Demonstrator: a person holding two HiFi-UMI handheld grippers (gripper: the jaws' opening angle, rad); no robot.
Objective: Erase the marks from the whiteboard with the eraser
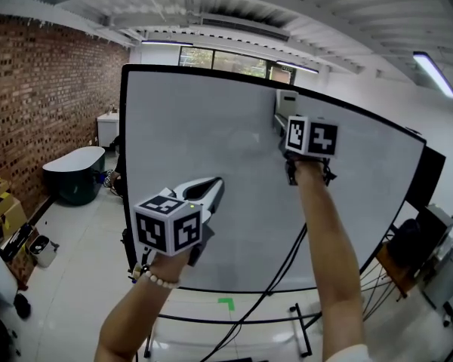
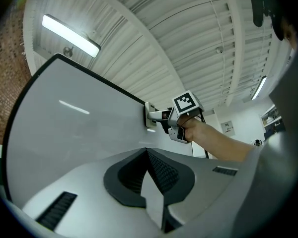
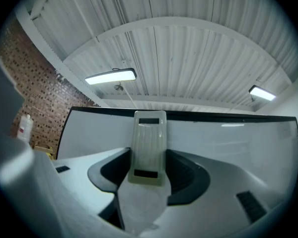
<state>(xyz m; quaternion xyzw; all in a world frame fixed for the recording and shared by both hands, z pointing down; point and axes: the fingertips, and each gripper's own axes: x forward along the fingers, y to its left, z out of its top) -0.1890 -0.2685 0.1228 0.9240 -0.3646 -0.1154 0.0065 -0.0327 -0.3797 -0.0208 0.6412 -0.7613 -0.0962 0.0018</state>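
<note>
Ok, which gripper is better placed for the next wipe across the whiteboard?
Right. The right gripper is shut on the eraser, which it holds at the upper edge of the whiteboard. The left gripper is shut with nothing between its jaws, lower down in front of the board.

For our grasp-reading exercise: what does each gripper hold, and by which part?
The right gripper holds the eraser by its near end, jaws on its long sides. The left gripper is shut, empty.

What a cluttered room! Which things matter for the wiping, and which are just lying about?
In use: whiteboard, eraser, right gripper clamping it.
Lying about: dark tub, green floor mark; left gripper shut, empty.
</note>
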